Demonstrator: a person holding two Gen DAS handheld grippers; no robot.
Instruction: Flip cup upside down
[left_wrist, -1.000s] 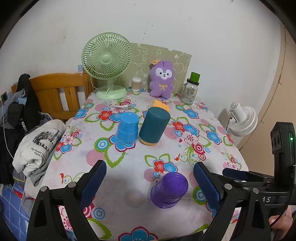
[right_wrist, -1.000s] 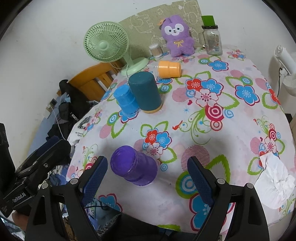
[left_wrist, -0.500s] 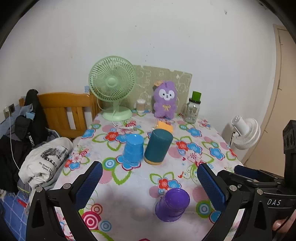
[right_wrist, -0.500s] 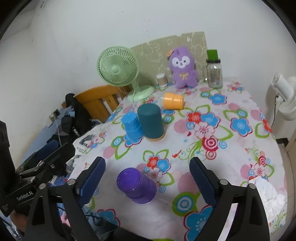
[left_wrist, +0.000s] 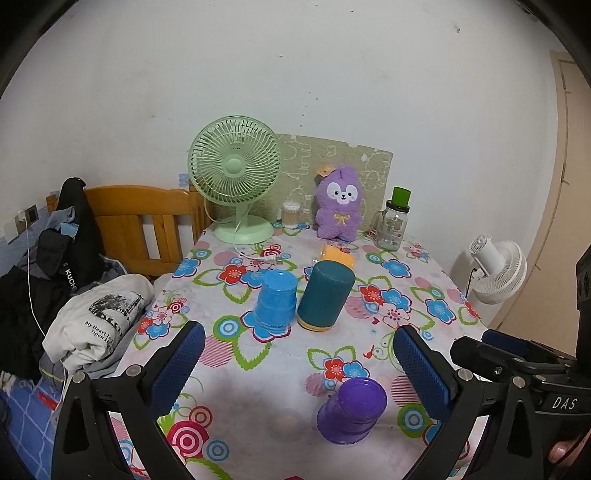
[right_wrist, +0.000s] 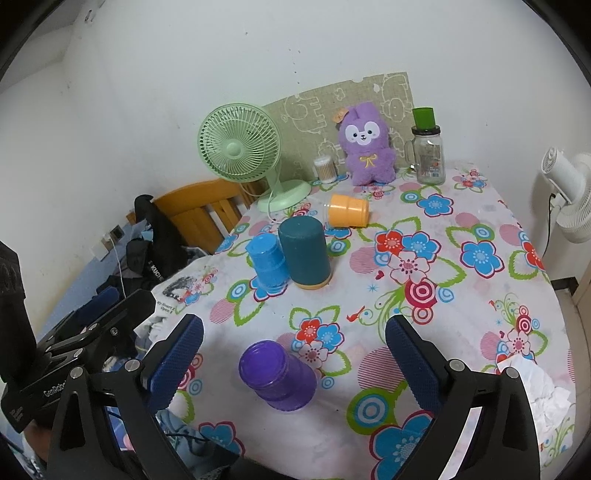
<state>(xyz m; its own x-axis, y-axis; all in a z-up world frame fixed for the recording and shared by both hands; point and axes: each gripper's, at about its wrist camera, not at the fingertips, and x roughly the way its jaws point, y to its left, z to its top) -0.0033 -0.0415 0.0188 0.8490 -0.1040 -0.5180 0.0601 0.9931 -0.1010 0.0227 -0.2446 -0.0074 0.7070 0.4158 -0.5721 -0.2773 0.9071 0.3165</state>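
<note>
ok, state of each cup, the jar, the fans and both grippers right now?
purple plastic cup: upside down on table
blue plastic cup: upside down
teal cylindrical cup: upside down, touching the blue one
orange plastic cup: on its side
glass jar with green lid: upright, lidded
green desk fan: upright
left gripper: open, empty
right gripper: open, empty

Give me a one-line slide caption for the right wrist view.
Right gripper, jaws open, above an upside-down purple cup on the floral tablecloth; blue cup and teal cup inverted, orange cup on its side.
</note>
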